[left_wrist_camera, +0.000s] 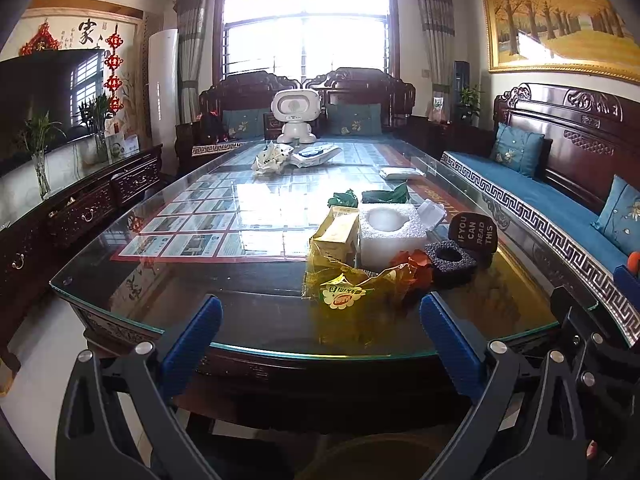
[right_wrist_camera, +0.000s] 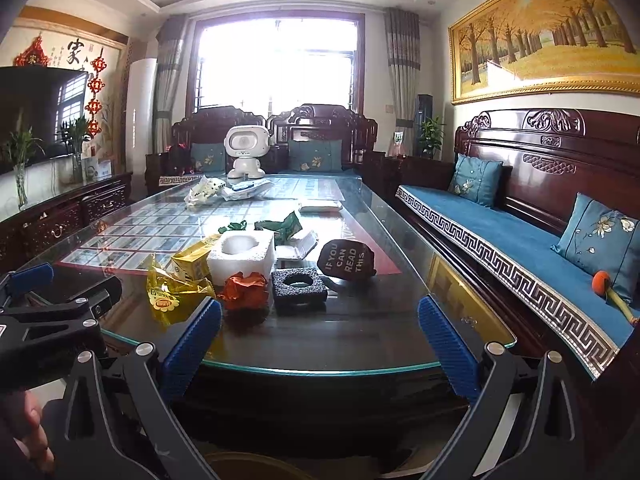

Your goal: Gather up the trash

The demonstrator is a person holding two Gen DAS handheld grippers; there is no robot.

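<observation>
Meanwhile, two spread claws, left claw [left_wrist_camera: 320, 336] and right claw [right_wrist_camera: 320, 336], face two foam blocks [right_wrist_camera: 244, 258].

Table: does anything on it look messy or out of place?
Yes. Litter clutters the table's near end: a crumpled yellow wrapper, orange wrapper, white foam and black foam. More crumpled paper lies farther back.

Glossy glass tabletop [left_wrist_camera: 256, 312] over dark polished wood; crinkled shiny yellow plastic wrapper [left_wrist_camera: 352, 292], rough white foam block [left_wrist_camera: 390, 232], porous matt black sponge [left_wrist_camera: 450, 258].
</observation>
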